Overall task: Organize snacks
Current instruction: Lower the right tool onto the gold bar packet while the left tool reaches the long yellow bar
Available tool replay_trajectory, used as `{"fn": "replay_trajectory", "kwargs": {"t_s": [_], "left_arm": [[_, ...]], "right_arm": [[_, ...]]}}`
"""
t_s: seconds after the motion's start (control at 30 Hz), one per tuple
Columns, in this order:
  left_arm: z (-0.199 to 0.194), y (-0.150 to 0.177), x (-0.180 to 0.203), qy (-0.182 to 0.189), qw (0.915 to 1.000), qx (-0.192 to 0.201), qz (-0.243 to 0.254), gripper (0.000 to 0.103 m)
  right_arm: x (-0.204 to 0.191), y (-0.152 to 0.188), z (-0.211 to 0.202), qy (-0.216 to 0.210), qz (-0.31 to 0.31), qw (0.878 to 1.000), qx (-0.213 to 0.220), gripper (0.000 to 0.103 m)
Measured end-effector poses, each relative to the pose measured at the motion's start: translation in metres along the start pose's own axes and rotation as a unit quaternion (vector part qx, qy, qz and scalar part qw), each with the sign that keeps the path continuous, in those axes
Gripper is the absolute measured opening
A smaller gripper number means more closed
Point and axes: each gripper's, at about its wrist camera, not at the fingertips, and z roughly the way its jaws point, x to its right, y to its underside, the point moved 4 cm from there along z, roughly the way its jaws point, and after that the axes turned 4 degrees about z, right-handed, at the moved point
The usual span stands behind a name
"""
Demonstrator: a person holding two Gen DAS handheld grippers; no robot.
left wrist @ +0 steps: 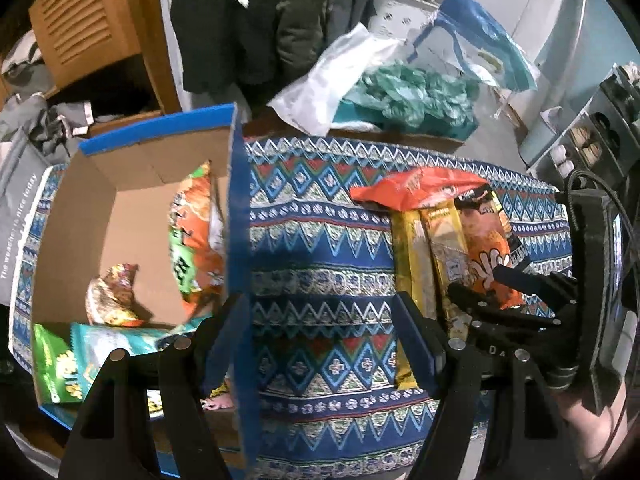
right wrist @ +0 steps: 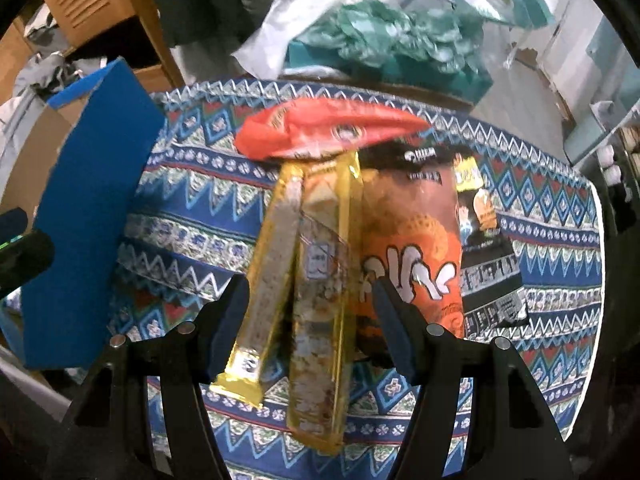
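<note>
A cardboard box (left wrist: 80,220) with blue edges stands at the table's left and holds several snack packets, among them an orange-green bag (left wrist: 196,248). My left gripper (left wrist: 320,340) is open and straddles the box's right wall (left wrist: 240,208), one finger inside and one outside. To the right lies a pile: a red bag (right wrist: 332,132), two long yellow bars (right wrist: 272,260), and an orange bag (right wrist: 412,248) on a dark packet (right wrist: 492,280). My right gripper (right wrist: 312,320) hangs open over the bars, with both bars between its fingers and no pressure showing.
A blue patterned cloth (left wrist: 320,240) covers the table. Behind it lie white and teal plastic bags (left wrist: 412,96). Dark coats (left wrist: 224,20) hang at the back beside a wooden cabinet (left wrist: 88,28). A shelf unit (left wrist: 592,132) stands at the right.
</note>
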Motion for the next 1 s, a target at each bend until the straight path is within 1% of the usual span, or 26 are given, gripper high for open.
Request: {"fn": "replay_trajectory", "kwargs": {"t_s": [0.3,0.33,0.37,0.43,0.5,0.53,0.63,0.83,0.93,1.0], "left_arm": [[0.022,0.007,0.018,0.007,0.9996,-0.028,0.003,0.075],[0.024,0.007,0.02,0.007,0.9995,-0.03,0.003,0.075],[0.026,0.008,0.022,0.008,0.9994,-0.032,0.003,0.075],[0.031,0.009,0.026,0.011,0.9992,-0.037,0.004,0.075],[0.036,0.008,0.029,0.012,0.9991,-0.042,0.004,0.075],[0.039,0.007,0.031,0.013,0.9989,-0.044,0.003,0.075],[0.049,0.006,0.034,0.017,0.9986,-0.05,0.0,0.075],[0.074,0.008,0.043,0.024,0.9969,-0.075,-0.01,0.075],[0.086,0.008,0.051,0.03,0.9959,-0.084,-0.014,0.075],[0.091,0.006,0.056,0.034,0.9955,-0.087,-0.017,0.075]], "right_arm": [[-0.001,0.012,0.027,0.006,-0.016,1.0,-0.022,0.064],[0.0,0.013,0.03,0.006,-0.016,1.0,-0.025,0.062],[0.001,0.014,0.033,0.005,-0.014,0.999,-0.028,0.055],[0.004,0.017,0.036,0.0,-0.011,1.0,-0.028,0.052],[0.006,0.017,0.036,-0.006,-0.009,1.0,-0.026,0.047],[0.008,0.018,0.036,-0.006,-0.009,1.0,-0.027,0.038],[0.016,0.022,0.037,-0.004,0.0,1.0,-0.031,0.033],[0.048,0.028,0.032,-0.004,0.044,0.998,-0.033,0.032],[0.066,0.031,0.031,-0.021,0.071,0.997,-0.036,0.032],[0.073,0.033,0.031,-0.043,0.086,0.995,-0.04,0.035]]}}
